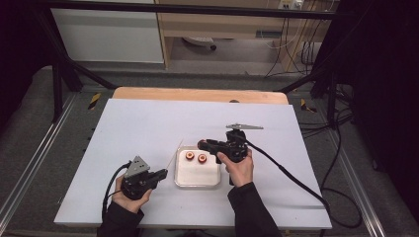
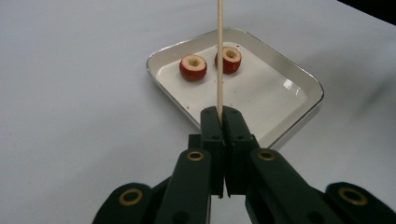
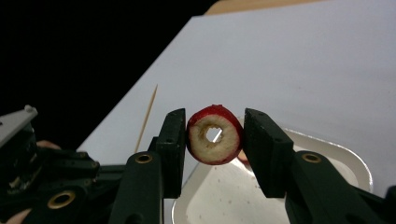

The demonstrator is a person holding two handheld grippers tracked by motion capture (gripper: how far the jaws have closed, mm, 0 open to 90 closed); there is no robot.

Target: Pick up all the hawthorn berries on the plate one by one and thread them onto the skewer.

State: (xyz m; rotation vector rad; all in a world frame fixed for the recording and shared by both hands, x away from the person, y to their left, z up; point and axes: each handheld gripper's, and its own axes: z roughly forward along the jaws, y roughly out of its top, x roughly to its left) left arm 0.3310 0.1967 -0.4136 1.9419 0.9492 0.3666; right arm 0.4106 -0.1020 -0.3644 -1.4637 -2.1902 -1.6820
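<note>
Left gripper: the left gripper [image 1: 159, 174] is resting low near the table's front left, its jaws pressed together and pinching the lower end of a thin wooden skewer [image 2: 219, 56].
Skewer: it is slanting up and away from the closed jaws, and its tip is reaching toward the tray's near left corner in the high view [image 1: 175, 153].
Right gripper: the right gripper [image 3: 214, 140] is hovering above the tray's far right part, its jaws partly closed and clamping a cored red fruit piece [image 3: 215, 135] between the pads.
Held fruit piece: it is sitting squarely between the two jaws, its pale cut face turned toward the camera and its bored hole showing light through the middle.
Tray: the white tray [image 1: 197, 180] is lying on the white table [image 1: 148, 123] between the two hands, just right of the left gripper.
Fruit in tray: two more cored red fruit pieces [image 2: 193, 67] [image 2: 228, 59] are sitting side by side in the tray's far part, cut faces up, close together but apart.
Hands: the person's hands are holding both grippers, dark sleeves coming in from the bottom edge.
</note>
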